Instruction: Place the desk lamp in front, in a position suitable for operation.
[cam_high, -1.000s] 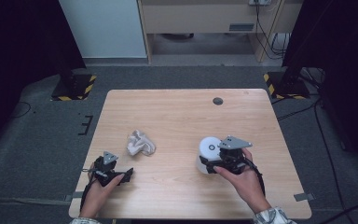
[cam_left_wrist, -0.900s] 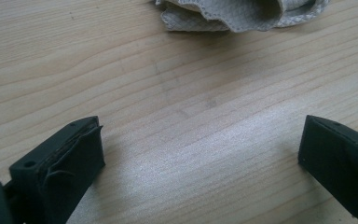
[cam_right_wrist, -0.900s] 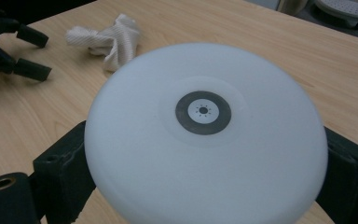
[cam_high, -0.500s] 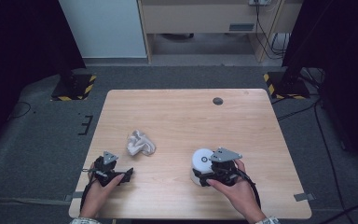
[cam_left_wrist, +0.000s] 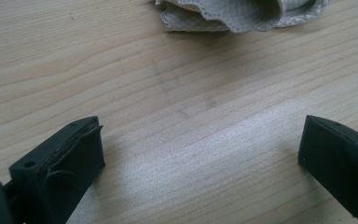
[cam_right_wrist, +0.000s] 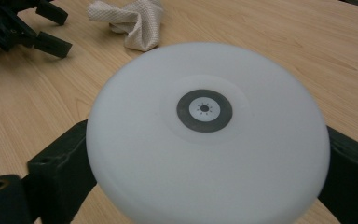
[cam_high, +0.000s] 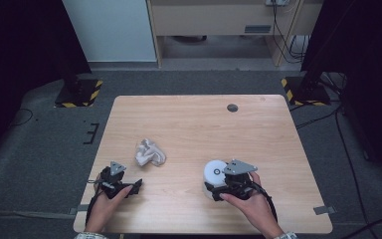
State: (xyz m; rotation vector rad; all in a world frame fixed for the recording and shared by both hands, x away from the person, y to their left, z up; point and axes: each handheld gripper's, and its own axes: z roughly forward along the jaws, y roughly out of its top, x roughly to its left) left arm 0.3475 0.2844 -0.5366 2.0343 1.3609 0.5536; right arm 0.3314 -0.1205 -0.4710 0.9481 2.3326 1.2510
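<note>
**White disc between my right jaws**

The white disc is round, smooth and domed, with a grey ring and a small dark dot at its centre. It sits between my right gripper jaws, one black jaw at each side of its rim, top face turned up toward me, over the wood.

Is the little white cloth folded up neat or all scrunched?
Scrunched. The cloth lies in a lumpy, crumpled heap on the table, with wavy edges curling over each other and no flat, tidy folds.
</note>
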